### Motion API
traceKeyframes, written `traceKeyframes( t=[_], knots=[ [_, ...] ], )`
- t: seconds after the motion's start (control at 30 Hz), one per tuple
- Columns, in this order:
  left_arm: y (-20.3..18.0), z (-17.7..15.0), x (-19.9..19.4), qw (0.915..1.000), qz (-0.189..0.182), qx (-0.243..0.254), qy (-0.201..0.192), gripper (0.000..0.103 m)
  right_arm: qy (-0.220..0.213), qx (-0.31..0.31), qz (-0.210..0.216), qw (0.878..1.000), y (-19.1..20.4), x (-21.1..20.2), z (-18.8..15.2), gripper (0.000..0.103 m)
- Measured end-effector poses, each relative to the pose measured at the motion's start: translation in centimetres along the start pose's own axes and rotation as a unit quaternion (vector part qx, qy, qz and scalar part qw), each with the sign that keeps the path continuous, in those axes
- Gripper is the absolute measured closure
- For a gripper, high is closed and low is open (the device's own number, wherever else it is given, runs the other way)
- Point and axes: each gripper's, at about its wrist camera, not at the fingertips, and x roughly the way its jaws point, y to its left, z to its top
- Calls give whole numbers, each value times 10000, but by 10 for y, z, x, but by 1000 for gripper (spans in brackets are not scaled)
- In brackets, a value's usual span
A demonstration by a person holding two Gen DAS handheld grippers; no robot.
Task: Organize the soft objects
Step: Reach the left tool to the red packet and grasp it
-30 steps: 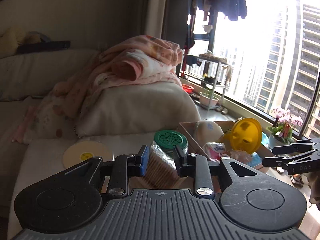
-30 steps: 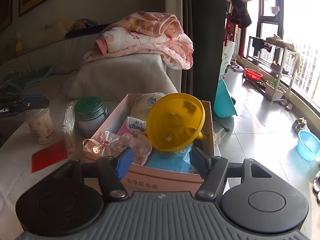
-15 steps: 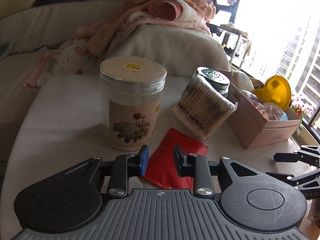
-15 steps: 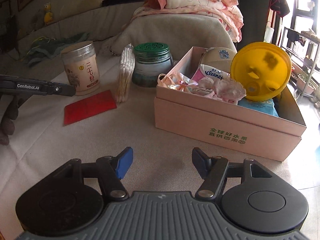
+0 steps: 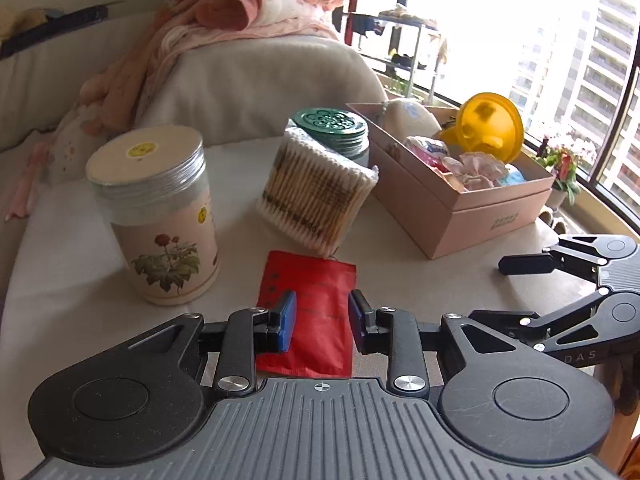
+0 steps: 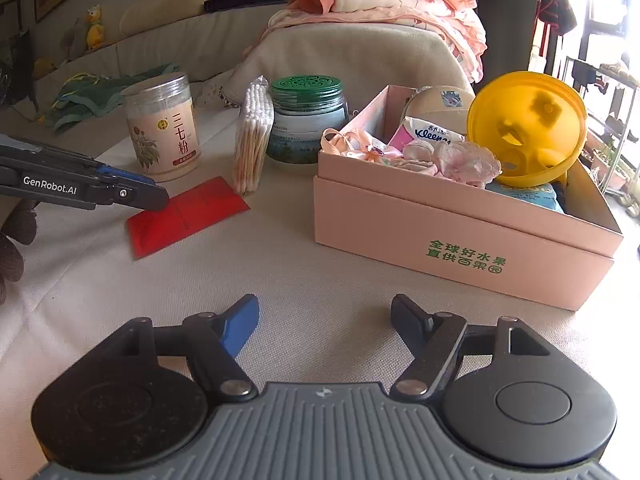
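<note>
Left gripper [image 5: 322, 322] low over the table [image 6: 320, 280], jaws parted narrowly with nothing clamped between them, fingers straddling the near end of the red packet [image 5: 310, 312]; contact with it can't be judged. From the right wrist view the left gripper's tip sits at the packet's left edge [image 6: 188, 214]. Packet lies flat on the cloth, just in front of the swab pack [image 5: 316, 196] and right of the flower jar [image 5: 158, 216]. Swab pack stands on edge, touching or just beside the green-lid jar [image 6: 306, 120] behind it. Right gripper [image 6: 324, 320] spread wide, empty, hovering over bare cloth in front of the pink box [image 6: 460, 240], well apart from the packet. In the left wrist view the right gripper [image 5: 516, 288] shows at the right edge, fingers spread. Box sits open to the right of the jars, with green print on its front. Inside: yellow funnel [image 6: 528, 128] tilted on its side at the far right, pink frilly cloth [image 6: 460, 160] and ribbon at the front rim, a Kleenex pack [image 6: 430, 134] behind that, a beige round thing [image 6: 440, 102] at the back, a blue pack [image 6: 524, 192] under the funnel. Pink blanket [image 6: 400, 4] heaped on the sofa arm behind the table. A gloved hand [image 6: 16, 240] shows at the left edge, under the left gripper.
</note>
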Motion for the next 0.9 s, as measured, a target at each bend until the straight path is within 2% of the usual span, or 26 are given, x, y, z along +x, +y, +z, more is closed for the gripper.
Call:
traceKeyframes(
  t=[0.13,0.23,0.33,0.37,0.5,0.57,0.63,0.67,0.73,0.8,0.87,0.9],
  knots=[
    [-26,1,21,9950,408,763,503,71,-12,39,19,10000,-1,0,0,28],
    [-36,0,28,9916,403,1097,552,70,-27,116,7,9999,-3,-1,0,28],
    [-32,2,30,9939,-411,753,698,68,-41,193,16,9998,-6,-1,0,28],
    [-32,1,29,9939,-491,721,671,64,-43,199,20,9998,-6,-1,0,28],
    [-32,1,18,9943,-68,1015,319,64,-47,211,22,9998,-6,-1,0,28],
    [-22,4,17,9947,309,935,309,64,-50,221,23,9997,-7,-1,0,28],
    [-7,6,19,9952,538,725,376,66,-52,225,25,9997,-7,-1,0,28],
    [0,7,21,9959,530,600,429,66,-52,227,26,9997,-7,-1,0,28],
    [12,7,24,9976,290,316,537,66,-56,239,32,9997,-7,-1,0,28],
    [16,7,24,9983,30,178,552,55,-56,238,33,9997,-8,-2,0,28],
    [10,6,28,9976,-78,367,576,37,-55,232,28,9997,-8,-2,0,28],
    [7,5,30,9972,-109,446,593,33,-54,225,25,9997,-8,-1,0,28]
  ],
)
